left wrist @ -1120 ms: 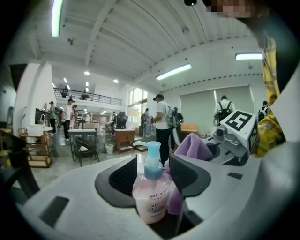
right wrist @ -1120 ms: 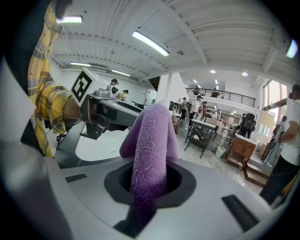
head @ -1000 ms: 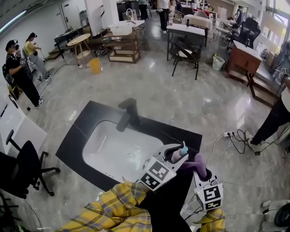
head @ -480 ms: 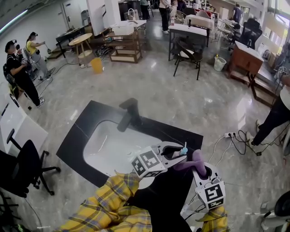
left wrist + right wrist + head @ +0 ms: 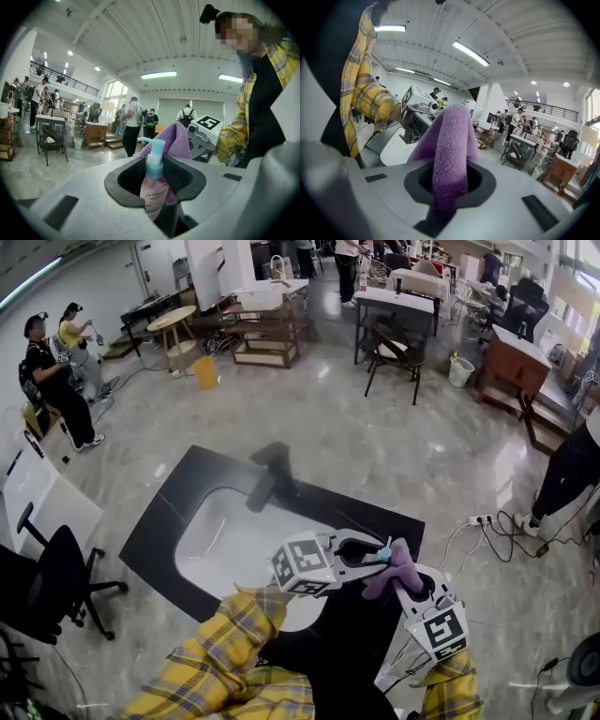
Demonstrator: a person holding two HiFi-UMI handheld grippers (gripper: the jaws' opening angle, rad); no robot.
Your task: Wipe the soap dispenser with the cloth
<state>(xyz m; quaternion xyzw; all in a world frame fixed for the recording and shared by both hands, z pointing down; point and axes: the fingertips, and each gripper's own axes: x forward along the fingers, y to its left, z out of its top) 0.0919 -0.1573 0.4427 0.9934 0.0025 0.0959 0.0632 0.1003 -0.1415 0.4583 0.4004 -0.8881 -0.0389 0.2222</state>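
A small pink soap dispenser (image 5: 153, 187) with a blue pump stands upright between the jaws of my left gripper (image 5: 154, 176). The jaws have just been closing and are now shut on it. In the head view the left gripper (image 5: 361, 554) holds the dispenser (image 5: 383, 547) above the near right corner of the black sink counter (image 5: 159, 531). My right gripper (image 5: 449, 183) is shut on a purple cloth (image 5: 450, 150) that stands up out of its jaws. The cloth (image 5: 389, 570) lies against the dispenser's right side, with the right gripper (image 5: 412, 592) just below it.
A white basin (image 5: 234, 540) with a black faucet (image 5: 267, 479) lies to the left of both grippers. A black office chair (image 5: 47, 577) stands at the far left. A power strip and cables (image 5: 478, 519) lie on the floor at the right. People and tables stand at the back.
The left gripper has turned, and its marker cube has swung left and up. The right gripper has shifted slightly, lifting the purple cloth closer against the dispenser.
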